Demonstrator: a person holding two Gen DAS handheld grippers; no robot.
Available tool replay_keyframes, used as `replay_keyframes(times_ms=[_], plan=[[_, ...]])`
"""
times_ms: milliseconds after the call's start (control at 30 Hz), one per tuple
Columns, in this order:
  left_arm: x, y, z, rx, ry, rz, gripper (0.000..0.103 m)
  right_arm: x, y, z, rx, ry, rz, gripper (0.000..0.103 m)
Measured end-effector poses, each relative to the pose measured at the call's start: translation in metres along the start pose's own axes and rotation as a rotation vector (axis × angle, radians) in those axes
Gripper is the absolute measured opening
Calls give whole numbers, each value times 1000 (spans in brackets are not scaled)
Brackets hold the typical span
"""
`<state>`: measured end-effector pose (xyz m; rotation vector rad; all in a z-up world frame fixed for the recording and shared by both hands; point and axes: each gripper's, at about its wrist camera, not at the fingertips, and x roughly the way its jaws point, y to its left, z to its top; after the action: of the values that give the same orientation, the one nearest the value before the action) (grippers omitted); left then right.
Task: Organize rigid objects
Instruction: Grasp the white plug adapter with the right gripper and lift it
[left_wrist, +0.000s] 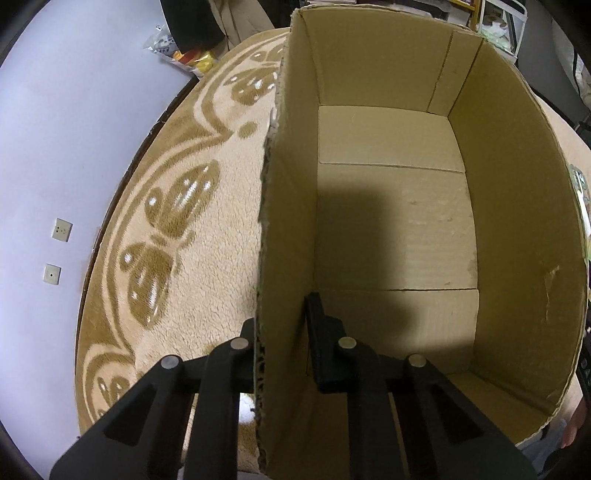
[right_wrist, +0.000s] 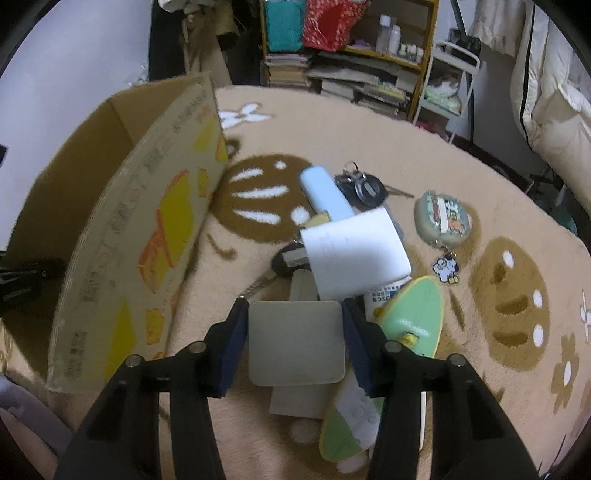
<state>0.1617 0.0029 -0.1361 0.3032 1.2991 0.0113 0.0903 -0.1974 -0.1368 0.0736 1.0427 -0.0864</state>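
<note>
**Technician:** Left wrist view first. What is the condition there?

**Inspector:** The left hand-held gripper (left_wrist: 282, 332) straddles the near wall of the cardboard box (left_wrist: 284, 221), one finger outside over the carpet (left_wrist: 177, 295) and one inside. The pads appear closed on the wall, so it is steadying the box. The box interior shows only bare cardboard; no item has been placed in it.

**Technician:** Risk in that view?

**Inspector:** The wall edge is torn and thin. A pull or twist on it could buckle the wall or tip the box, and the opening would shift away from the incoming item.

**Technician:** Right wrist view?

**Inspector:** The right hand-held gripper (right_wrist: 295, 343) holds a grey square plate (right_wrist: 295, 343) between its blue pads, gripped by two opposite edges. Below and ahead lies the pile on the carpet: a white block (right_wrist: 358, 254), a pale blue tube (right_wrist: 325, 195), keys (right_wrist: 365, 188), a green board (right_wrist: 410, 314) and a small pouch with a charm (right_wrist: 443, 218). The box stands to the left, printed side facing.

**Technician:** Failure modes?

**Inspector:** The plate looks smooth and is held by its edges only, so it could pivot or slip during transfer. It also sits close over the pile; a low swing could snag the white block and scatter the keys. Clearing the box rim calls for a lift before moving left.
</note>
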Motion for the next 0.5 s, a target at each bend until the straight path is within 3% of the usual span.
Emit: replay_keyframes(times_ms=[400, 500], plan=[[3, 0, 1, 3, 3, 14, 15, -17, 6, 10, 7, -74, 60, 54], [3, -2, 1, 5, 3, 17, 15, -25, 12, 16, -15, -116, 41, 54]])
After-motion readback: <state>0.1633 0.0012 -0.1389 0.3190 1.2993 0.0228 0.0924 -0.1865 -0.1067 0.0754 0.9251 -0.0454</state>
